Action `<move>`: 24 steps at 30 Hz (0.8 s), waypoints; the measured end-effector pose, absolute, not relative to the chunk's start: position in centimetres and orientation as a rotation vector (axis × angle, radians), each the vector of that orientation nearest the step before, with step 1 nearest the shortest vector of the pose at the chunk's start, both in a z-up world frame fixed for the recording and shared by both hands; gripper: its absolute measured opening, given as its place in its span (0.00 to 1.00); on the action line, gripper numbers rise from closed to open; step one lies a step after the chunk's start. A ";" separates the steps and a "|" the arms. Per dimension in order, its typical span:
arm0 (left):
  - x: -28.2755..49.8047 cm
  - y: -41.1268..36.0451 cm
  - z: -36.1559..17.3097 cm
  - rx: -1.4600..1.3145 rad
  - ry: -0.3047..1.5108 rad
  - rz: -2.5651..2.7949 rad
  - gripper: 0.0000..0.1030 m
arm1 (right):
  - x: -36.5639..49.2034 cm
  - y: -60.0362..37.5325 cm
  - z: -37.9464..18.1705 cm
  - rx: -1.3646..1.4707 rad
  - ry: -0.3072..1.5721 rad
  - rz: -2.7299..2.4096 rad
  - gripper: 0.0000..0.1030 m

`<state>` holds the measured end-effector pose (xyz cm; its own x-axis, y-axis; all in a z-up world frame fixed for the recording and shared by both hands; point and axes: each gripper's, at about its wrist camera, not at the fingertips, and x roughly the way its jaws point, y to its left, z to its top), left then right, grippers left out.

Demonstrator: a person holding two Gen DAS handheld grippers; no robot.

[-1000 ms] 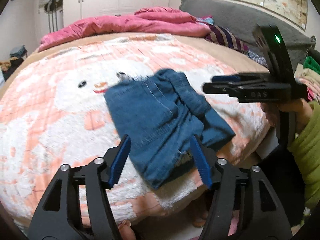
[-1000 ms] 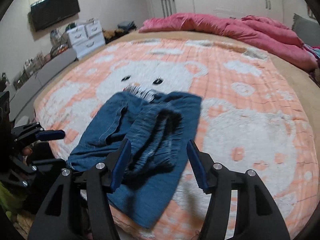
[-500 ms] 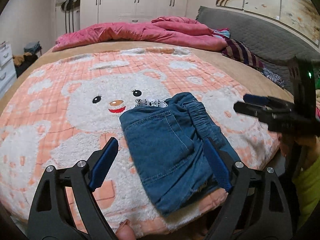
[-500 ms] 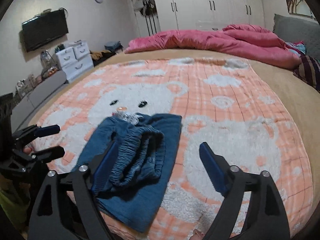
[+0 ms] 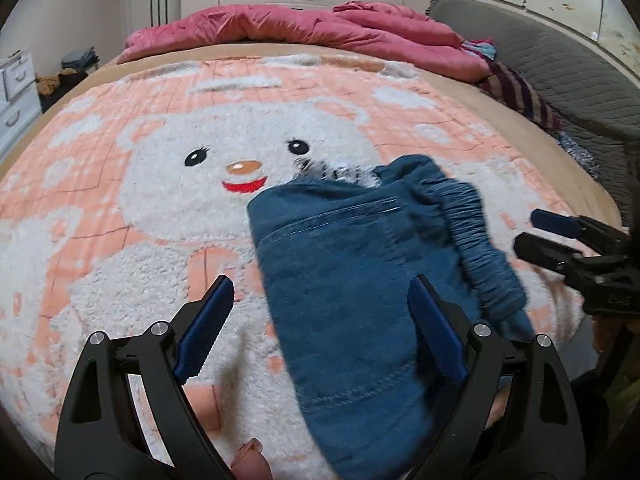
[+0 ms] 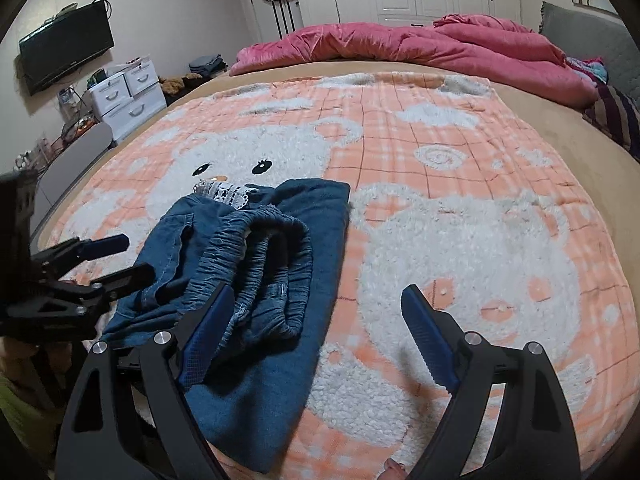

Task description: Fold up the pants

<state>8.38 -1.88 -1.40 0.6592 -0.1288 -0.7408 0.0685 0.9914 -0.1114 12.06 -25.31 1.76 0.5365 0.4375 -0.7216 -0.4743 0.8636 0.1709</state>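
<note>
Denim pants (image 5: pixel 360 300) folded on bear blanket (image 5: pixel 140 240), no containers visible

Both tools are matte black plastic frames with triangular cut-outs and silver screw heads at the pivots. The left gripper (image 5: pixel 320 314) and right gripper (image 6: pixel 316 322) carry blue ribbed pads (image 5: pixel 202 334). A yellow-green sleeve (image 6: pixel 24 412) covers the person's arm.

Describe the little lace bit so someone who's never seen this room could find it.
Start at the peach blanket with the big white bear face. Folded blue denim pants lie just below the bear's eyes. The white lace trim peeks from their far edge, the only pale patterned fabric there.
</note>
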 end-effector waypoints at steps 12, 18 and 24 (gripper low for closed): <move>9.3 -1.2 -3.3 -0.105 0.874 -0.127 0.86 | 13.4 -25.4 0.1 0.034 0.927 0.541 0.78; 9.4 -1.1 -3.6 -0.119 0.883 -0.140 0.86 | 14.3 -24.8 -1.3 0.122 1.006 0.593 0.68; 9.5 -1.0 -3.7 -0.126 0.882 -0.154 0.86 | 14.9 -24.6 -2.1 0.182 1.040 0.616 0.65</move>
